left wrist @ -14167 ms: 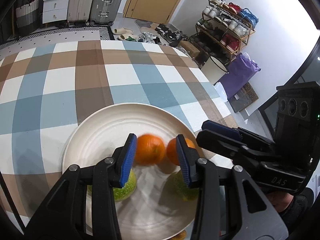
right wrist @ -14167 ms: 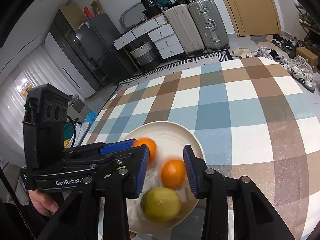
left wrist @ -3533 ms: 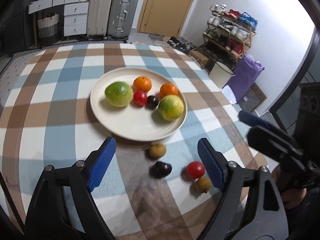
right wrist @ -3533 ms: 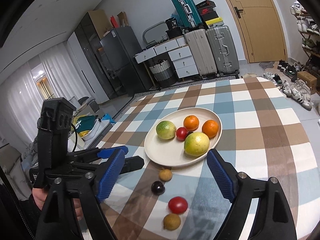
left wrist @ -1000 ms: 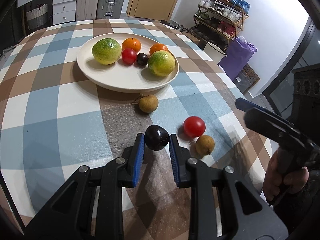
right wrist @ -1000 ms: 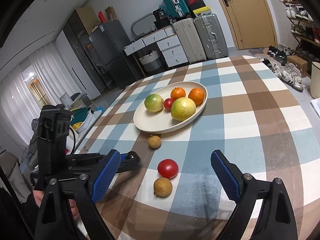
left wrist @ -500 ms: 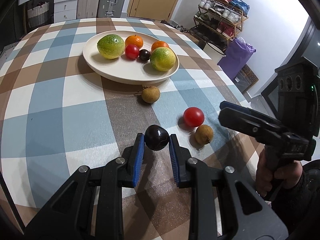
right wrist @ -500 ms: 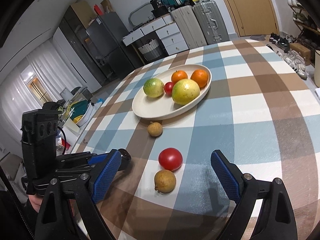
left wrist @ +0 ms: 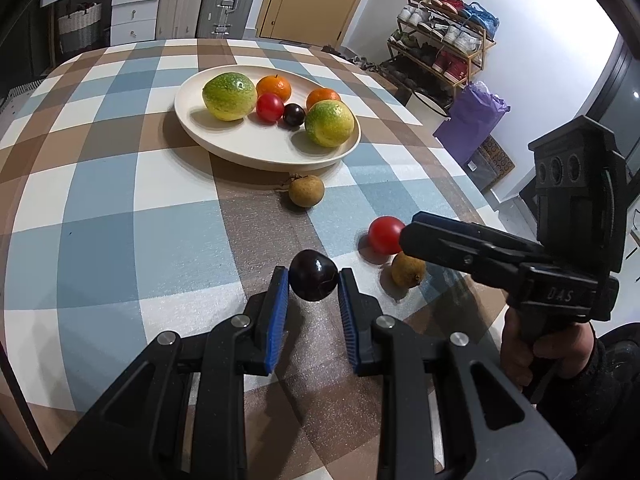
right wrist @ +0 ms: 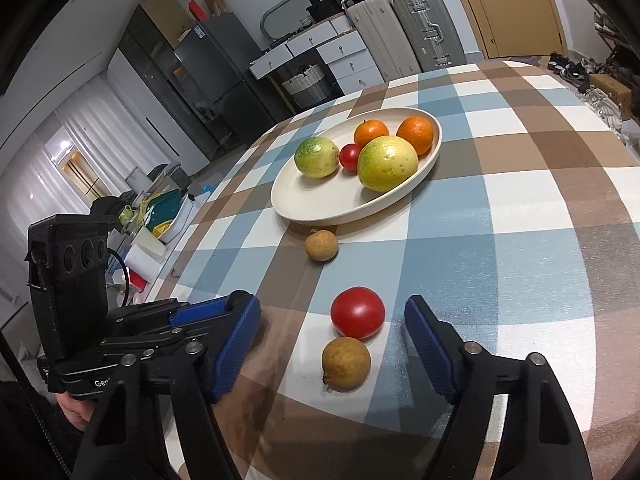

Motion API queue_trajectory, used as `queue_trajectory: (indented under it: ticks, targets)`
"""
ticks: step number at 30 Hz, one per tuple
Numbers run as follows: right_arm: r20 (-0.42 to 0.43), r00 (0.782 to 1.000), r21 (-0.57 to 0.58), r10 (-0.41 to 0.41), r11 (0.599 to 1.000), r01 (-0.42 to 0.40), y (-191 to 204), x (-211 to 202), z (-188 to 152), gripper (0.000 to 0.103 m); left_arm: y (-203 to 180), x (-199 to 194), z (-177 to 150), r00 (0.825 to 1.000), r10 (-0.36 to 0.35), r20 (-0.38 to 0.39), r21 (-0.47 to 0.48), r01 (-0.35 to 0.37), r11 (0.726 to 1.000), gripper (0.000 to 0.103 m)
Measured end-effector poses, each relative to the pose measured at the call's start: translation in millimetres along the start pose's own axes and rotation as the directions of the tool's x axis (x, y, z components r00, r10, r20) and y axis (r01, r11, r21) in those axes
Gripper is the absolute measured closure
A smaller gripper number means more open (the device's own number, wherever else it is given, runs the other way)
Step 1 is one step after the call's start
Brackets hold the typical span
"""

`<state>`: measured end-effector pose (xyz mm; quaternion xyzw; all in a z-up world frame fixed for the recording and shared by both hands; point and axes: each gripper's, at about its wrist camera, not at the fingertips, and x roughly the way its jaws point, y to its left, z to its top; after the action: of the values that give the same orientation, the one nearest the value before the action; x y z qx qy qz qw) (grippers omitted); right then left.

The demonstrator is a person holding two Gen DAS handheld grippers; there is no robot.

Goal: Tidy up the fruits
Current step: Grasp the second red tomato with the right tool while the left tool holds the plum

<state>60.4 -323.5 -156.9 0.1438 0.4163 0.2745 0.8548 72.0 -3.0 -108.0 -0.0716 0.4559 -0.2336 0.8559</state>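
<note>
My left gripper [left wrist: 313,280] is shut on a dark plum [left wrist: 313,274] and holds it above the checked tablecloth. A cream plate [left wrist: 240,146] farther back holds two green-yellow citrus fruits, two oranges, a red tomato and a dark plum. Loose on the cloth lie a red tomato [right wrist: 357,313], a brown longan [right wrist: 345,363] just in front of it, and another longan [right wrist: 321,244] near the plate [right wrist: 304,204]. My right gripper [right wrist: 332,332] is open, its fingers on either side of the loose tomato and the near longan.
The table edge runs close on the right, with a shoe rack [left wrist: 444,56] and a purple bag [left wrist: 472,120] beyond it. Suitcases [right wrist: 404,28], drawers and a fridge stand behind the table.
My right gripper has moved forward and down toward the loose tomato and longan. My left gripper has lifted the dark plum a little and moved nearer the plate.
</note>
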Motion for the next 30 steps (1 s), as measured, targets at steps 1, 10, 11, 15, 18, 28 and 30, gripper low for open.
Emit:
queue_trajectory:
  ticks: [1, 10, 11, 15, 18, 28, 30]
  targets:
    - [-0.001, 1.0, -0.001, -0.004, 1.0, 0.004, 0.2, 0.7, 0.2, 0.029, 0.5, -0.4, 0.0, 1.0, 0.0, 0.001, 0.0, 0.0, 1.0, 0.081]
    - [-0.034, 0.999, -0.015, -0.025, 1.0, 0.025, 3.0, 9.6, -0.2, 0.047, 2.7, -2.3, -0.8, 1.0, -0.004, 0.003, -0.01, 0.004, 1.0, 0.081]
    - [-0.036, 0.999, -0.014, -0.03, 0.999, 0.029, 2.3, 10.3, -0.2, 0.049, 2.6, -2.1, -0.8, 1.0, -0.003, 0.003, -0.01, 0.003, 1.0, 0.081]
    - [-0.054, 0.998, -0.001, -0.037, 0.999, 0.037, -1.9, 15.8, -0.1, 0.062, 4.5, -2.6, -0.6, 1.0, -0.002, 0.002, -0.016, 0.002, 1.0, 0.081]
    - [-0.062, 0.997, 0.0, -0.035, 0.999, 0.035, -3.7, 18.4, 0.2, 0.073, 5.7, -2.6, -0.1, 1.0, -0.003, 0.003, -0.019, 0.003, 1.0, 0.081]
    - [0.005, 1.0, -0.005, -0.015, 1.0, 0.015, -4.9, 7.1, 13.0, 0.073, 13.5, -4.5, 7.8, 1.0, 0.011, 0.03, -0.042, -0.009, 0.999, 0.081]
    - [0.016, 1.0, -0.008, 0.002, 1.0, -0.002, -4.8, 5.2, 16.6, 0.073, 14.5, -3.6, 11.6, 0.999, 0.009, 0.031, -0.044, -0.007, 0.999, 0.081]
